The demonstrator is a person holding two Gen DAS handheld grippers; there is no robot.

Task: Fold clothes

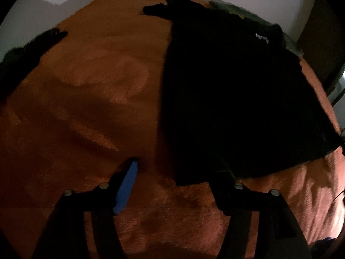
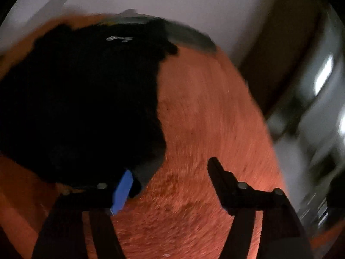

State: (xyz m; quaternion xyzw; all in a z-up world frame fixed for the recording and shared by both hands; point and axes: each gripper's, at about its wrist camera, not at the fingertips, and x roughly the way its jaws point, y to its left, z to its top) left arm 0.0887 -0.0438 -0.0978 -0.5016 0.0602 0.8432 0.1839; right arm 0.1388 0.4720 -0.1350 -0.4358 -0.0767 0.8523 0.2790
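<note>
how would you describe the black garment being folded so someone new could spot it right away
Start at the orange fuzzy blanket that covers the whole surface. On it lies the black garment, spread flat in a broad dark slab. A small white printed logo near its far edge sets it apart from the other dark cloth lying apart at the blanket's edge, where no marking shows.

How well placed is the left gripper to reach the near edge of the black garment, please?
Probably yes: the left gripper is open just above the orange blanket, with the black garment's near corner by its right finger and nothing between.
</note>
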